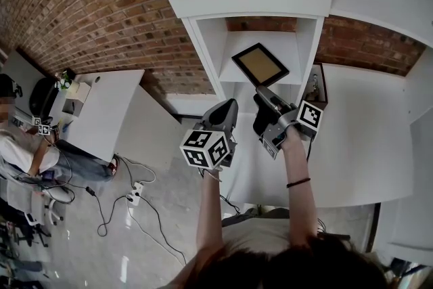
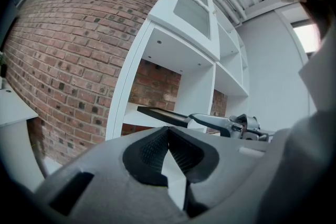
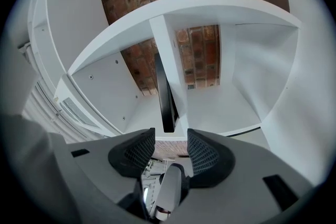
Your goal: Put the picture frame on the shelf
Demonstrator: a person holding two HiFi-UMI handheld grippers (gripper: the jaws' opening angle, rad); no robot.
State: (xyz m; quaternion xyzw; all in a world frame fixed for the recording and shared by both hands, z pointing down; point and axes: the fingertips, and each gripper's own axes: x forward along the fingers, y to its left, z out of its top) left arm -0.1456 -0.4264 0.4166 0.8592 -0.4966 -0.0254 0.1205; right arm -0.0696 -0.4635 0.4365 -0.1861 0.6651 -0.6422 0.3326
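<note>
I have both bare forearms stretched forward, side by side and close together. My left gripper (image 1: pixel 229 107) sits lower and nearer to me, with its marker cube (image 1: pixel 206 147) turned up toward the head camera. In its own view the jaws meet at the tips. My right gripper (image 1: pixel 265 97) reaches a little further ahead, angled to the left. Its jaws stand apart, and the pads (image 3: pixel 137 152) grip nothing.
</note>
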